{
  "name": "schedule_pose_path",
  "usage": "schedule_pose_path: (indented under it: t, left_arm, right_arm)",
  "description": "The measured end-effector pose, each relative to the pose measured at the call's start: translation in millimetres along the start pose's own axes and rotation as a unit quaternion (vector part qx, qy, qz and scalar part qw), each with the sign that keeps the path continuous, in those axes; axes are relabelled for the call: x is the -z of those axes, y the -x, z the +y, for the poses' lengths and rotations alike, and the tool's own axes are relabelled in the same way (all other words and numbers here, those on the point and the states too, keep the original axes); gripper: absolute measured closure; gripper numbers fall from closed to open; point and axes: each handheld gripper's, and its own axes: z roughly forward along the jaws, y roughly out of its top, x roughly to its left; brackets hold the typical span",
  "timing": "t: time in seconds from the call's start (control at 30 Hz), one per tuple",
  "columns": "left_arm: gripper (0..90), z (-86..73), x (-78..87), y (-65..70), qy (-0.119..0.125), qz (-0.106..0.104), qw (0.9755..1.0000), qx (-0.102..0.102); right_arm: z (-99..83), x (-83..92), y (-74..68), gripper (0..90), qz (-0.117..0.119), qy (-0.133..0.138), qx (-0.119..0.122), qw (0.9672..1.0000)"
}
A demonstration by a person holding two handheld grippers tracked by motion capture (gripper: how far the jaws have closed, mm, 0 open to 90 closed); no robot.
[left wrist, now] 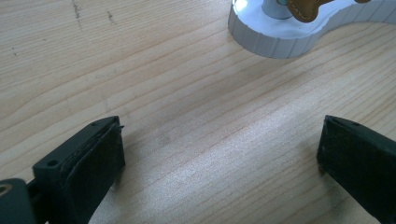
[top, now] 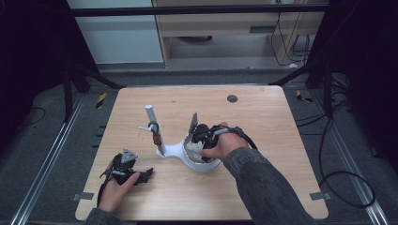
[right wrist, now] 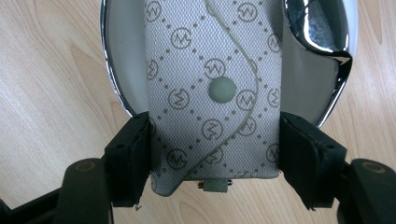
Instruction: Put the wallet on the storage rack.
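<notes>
A grey pouch (right wrist: 212, 93) with a printed logo pattern and a snap button lies over a white, chrome-rimmed dish (right wrist: 122, 51). My right gripper (right wrist: 215, 154) is shut on the pouch, one pad pressed against each long side. In the high view the right gripper (top: 199, 140) sits over the dish (top: 206, 165) of a white stand (top: 172, 150). The stand's upright post (top: 150, 115) carries a brown tag (top: 156, 138). My left gripper (top: 141, 176) rests near the table's front left. Its jaws stand wide open over bare wood (left wrist: 219, 158).
The stand's white base (left wrist: 280, 39) with the brown tag (left wrist: 306, 9) lies just beyond the left gripper. A dark round spot (top: 232, 98) marks the wooden table (top: 263, 122) at the back. Cables trail over the floor at the right.
</notes>
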Motion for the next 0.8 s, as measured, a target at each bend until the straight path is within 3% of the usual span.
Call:
schedule_pose_path:
  t: [0.8]
  left_arm:
    - [0.0, 0.0, 0.0, 0.0, 0.0, 0.0, 1.0, 0.0]
  right_arm:
    - [5.7, -5.6, -1.4, 29.2, 0.003, 0.006, -0.002, 1.0]
